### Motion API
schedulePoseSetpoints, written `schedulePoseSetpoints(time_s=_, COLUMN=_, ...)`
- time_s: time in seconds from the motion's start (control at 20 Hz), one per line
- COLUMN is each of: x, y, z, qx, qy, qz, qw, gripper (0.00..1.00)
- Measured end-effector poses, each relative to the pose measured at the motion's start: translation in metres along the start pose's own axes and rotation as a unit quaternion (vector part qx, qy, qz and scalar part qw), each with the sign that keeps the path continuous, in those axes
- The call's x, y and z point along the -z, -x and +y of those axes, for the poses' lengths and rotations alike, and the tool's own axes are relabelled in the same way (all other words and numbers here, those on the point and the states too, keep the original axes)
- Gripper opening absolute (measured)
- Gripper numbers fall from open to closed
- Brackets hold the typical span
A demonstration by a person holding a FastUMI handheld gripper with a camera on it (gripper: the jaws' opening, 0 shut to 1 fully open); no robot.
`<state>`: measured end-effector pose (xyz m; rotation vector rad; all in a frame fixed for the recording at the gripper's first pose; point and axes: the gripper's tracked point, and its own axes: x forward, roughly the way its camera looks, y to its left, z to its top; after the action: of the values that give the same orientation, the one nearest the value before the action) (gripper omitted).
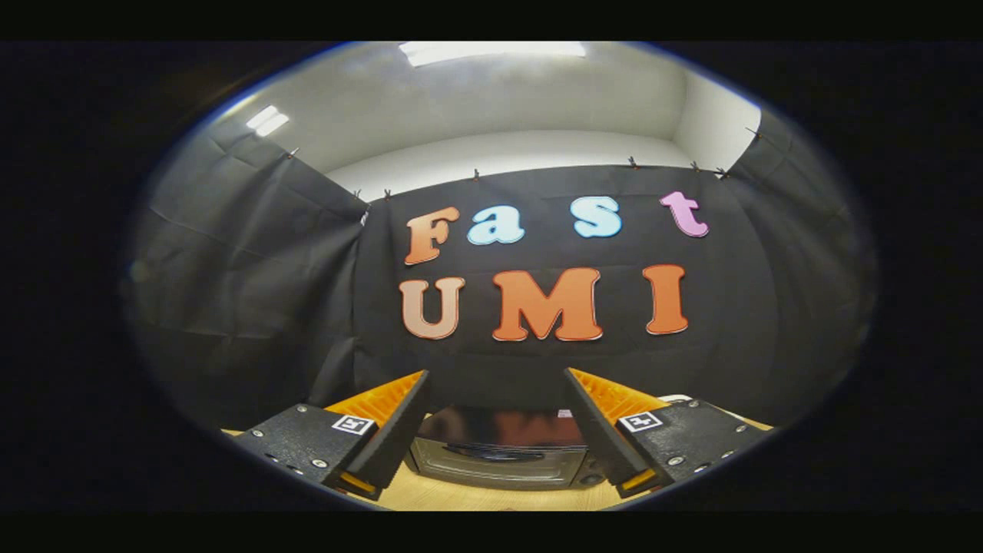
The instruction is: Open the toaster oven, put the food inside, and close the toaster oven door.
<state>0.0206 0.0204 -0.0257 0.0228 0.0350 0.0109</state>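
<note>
Toaster oven (499, 453) on table (461, 495), beyond the spread gripper (495, 380) fingers.

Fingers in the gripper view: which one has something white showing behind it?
The right finger: a small white thing peeks over its outer edge, none by the left finger. The gripper is open, the toaster oven beyond it.

From my end I've got black cloth (253, 253) hung all round the booth — creased, clipped along its top edge with small clips (633, 162); above it a plain pale wall (507, 150) and ceiling; two bright ceiling lights (491, 51) glaring up there; down low, a strip of light wooden tabletop (476, 498).
</note>
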Motion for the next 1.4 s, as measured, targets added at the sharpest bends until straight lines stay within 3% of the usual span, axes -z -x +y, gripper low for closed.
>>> schedulePoseSetpoints(time_s=0.5, x=0.092, y=-0.046, z=-0.006, qx=0.021, qy=0.000, qz=0.090, qw=0.996, gripper=1.00)
schedulePoseSetpoints(time_s=1.05, x=0.205, y=-0.096, z=-0.001, qx=0.040, qy=-0.016, qz=0.214, qw=0.976, gripper=1.00)
schedulePoseSetpoints(time_s=1.4, x=0.205, y=-0.083, z=0.002, qx=0.041, qy=0.018, qz=0.206, qw=0.978, gripper=0.98)
